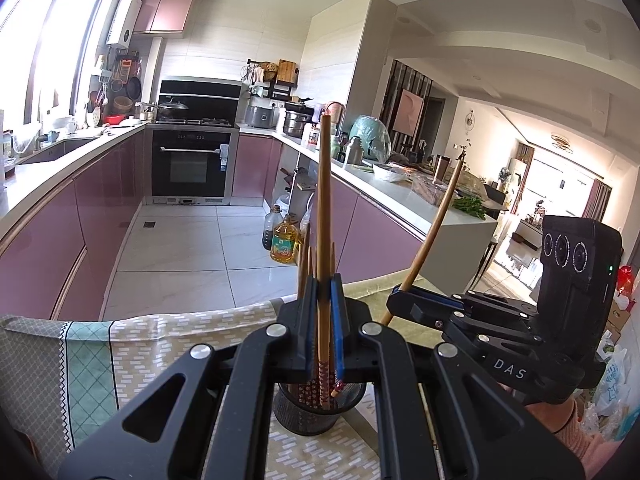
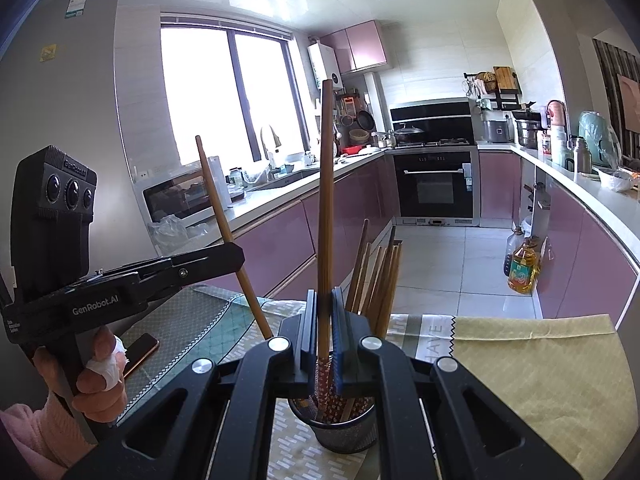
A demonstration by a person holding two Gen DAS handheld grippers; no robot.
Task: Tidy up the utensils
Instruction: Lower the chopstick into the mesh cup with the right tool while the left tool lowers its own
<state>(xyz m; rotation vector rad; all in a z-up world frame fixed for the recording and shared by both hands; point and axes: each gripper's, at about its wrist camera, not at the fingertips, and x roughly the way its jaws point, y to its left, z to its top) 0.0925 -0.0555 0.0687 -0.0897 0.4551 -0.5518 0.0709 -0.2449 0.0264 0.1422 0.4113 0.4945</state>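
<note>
Clamps the left chopstick [image 1: 325, 200] between the blue pads of the left gripper [image 1: 324, 280], low on the shaft, just above its patterned end. Does the same in the right gripper [image 2: 325, 296] with the right chopstick [image 2: 326, 200]: jaws pressed together, nothing else between them.

Looks light, stiff and slim: polished wood, likely to swivel or slide in a narrow pinch. Best held near the lower third, across the shaft, as here, so that the free length overhead does not lever the stick round.

Stands close to upright in each own view, long axis running up and down, plain end toward the ceiling, patterned end down at the mouth of the mesh holder [image 2: 344, 436]. Leans somewhat when seen from the other hand.

Rests on the patterned tablecloth [image 2: 520, 360], that holder, directly below both grippers, with the other chopsticks [image 2: 380, 276] already standing in it.
</note>
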